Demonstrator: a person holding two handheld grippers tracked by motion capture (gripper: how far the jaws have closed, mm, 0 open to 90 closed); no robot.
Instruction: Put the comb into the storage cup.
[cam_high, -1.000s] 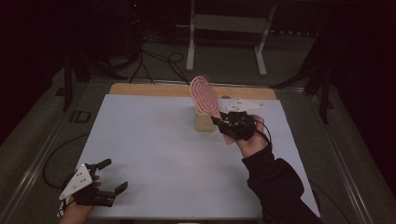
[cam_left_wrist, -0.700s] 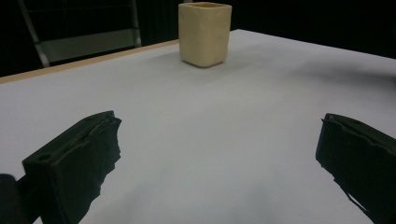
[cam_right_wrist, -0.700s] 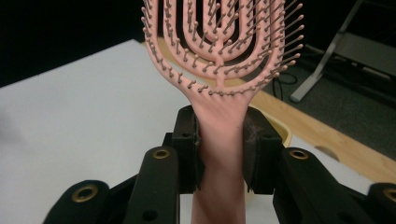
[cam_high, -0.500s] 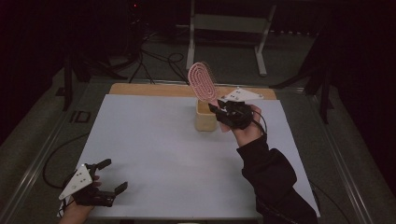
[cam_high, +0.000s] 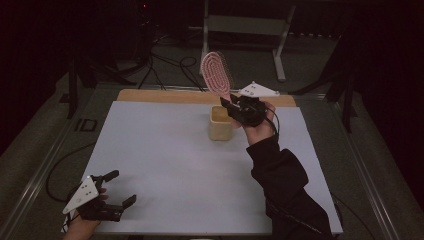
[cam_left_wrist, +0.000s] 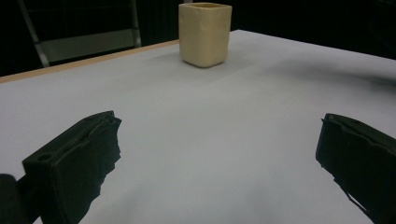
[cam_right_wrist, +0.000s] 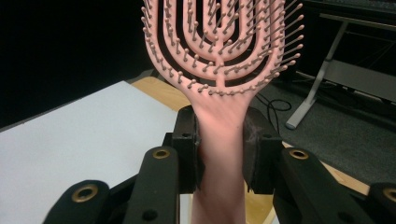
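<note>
My right gripper (cam_high: 231, 103) is shut on the handle of a pink hairbrush (cam_high: 216, 71), whose bristled head sticks up and to the left above a cream square cup (cam_high: 220, 122). In the right gripper view the black pads (cam_right_wrist: 187, 151) clamp the hairbrush (cam_right_wrist: 219, 60) handle from both sides. At the table's front left corner my left gripper (cam_high: 124, 188) rests open with nothing in it. Seen from the left gripper (cam_left_wrist: 219, 154), its jaws stand wide apart, and the cup (cam_left_wrist: 205, 32) sits far ahead on the white table (cam_left_wrist: 196, 126).
The white table (cam_high: 165, 165) has a wooden strip (cam_high: 150, 96) along its far edge. Behind it stand a metal stand (cam_high: 240, 30) and cables (cam_high: 170, 65) on the dark floor.
My right gripper has carried the hairbrush up and away towards the back of the table, so it now hangs over the cup. The left gripper has stayed put.
</note>
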